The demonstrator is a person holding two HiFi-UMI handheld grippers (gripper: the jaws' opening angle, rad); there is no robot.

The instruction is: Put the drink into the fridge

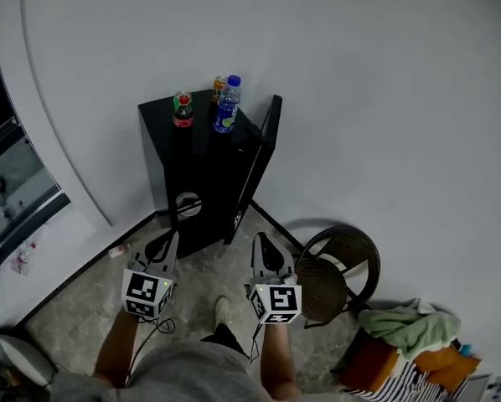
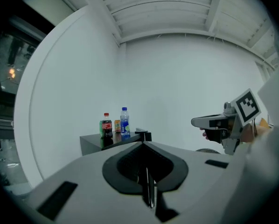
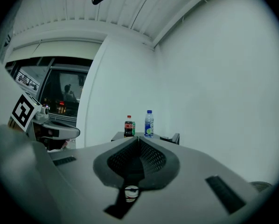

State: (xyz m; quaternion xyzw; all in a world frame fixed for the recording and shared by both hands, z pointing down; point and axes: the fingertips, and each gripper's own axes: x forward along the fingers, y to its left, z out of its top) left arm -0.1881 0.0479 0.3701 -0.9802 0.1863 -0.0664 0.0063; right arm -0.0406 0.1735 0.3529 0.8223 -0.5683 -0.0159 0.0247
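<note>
Presently: small black box-shaped fridge [image 1: 202, 182], door ajar. On the fridge's top stand a red-labelled dark cola bottle [image 1: 183, 110], a blue-capped clear plastic bottle [image 1: 227, 105] and an orange can [image 1: 219, 86]. My left gripper [image 1: 162, 245] and right gripper [image 1: 265, 248], both pressed together and empty, hang before the fridge's front.

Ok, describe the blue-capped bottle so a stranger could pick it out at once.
Find the black fridge against the white wall, door ajar. Three drinks stand on top. The blue-capped bottle is the tallest and clear with a blue label, unlike the dark red-capped cola and the small orange drink.
</note>
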